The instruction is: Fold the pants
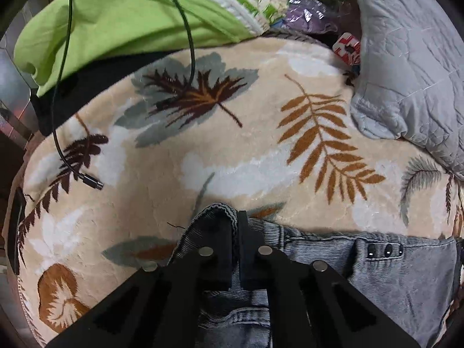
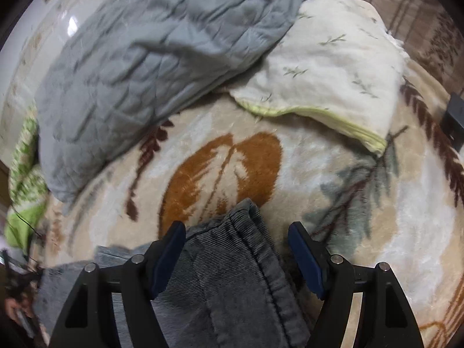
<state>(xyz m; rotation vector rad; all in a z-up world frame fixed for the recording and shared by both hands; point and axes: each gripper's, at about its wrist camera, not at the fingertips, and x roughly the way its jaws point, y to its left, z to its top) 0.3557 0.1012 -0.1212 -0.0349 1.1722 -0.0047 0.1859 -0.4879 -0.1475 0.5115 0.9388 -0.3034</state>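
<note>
Your left tongs pinch a fold of the faded grey-blue corduroy pants lying on the beige leaf-patterned fleece blanket, while your right tongs stand spread over a pant leg.

Bare blanket lies ahead, hemmed by grey quilt, green bedding and cable.
</note>
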